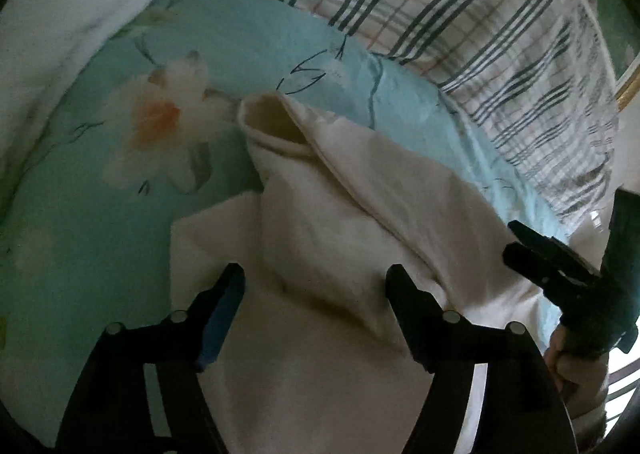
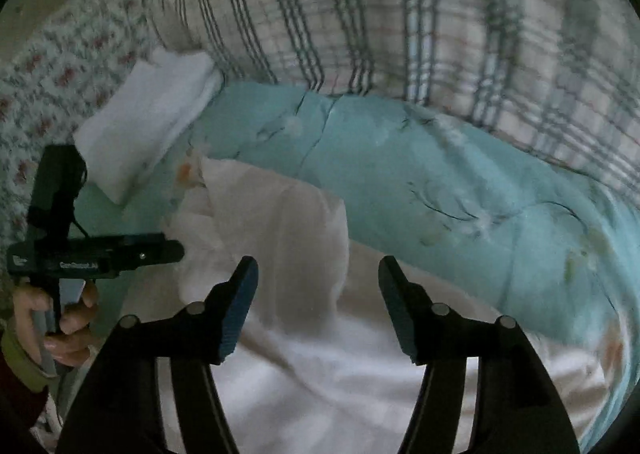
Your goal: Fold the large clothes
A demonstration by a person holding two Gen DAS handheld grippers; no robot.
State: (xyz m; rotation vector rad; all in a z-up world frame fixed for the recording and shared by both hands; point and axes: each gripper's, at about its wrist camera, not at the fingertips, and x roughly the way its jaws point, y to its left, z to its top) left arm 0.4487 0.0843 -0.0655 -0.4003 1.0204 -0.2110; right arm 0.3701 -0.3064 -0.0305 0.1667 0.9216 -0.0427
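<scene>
Cream garment [image 1: 320, 221], rumpled, partly folded

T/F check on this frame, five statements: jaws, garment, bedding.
1. Both grippers have their jaws apart. True: the left gripper and the right gripper are open, nothing clamped.
2. The garment is dark blue. False: the garment is cream-white.
3. The garment lies on a teal floral bedsheet. True: the bedsheet shows around it, with a white and orange flower print.
4. A plaid quilt is bunched behind the sheet. True: the plaid quilt fills the far side.
5. The garment is already folded into a neat flat square. False: it is rumpled, with one open cuff or hem standing up.
</scene>
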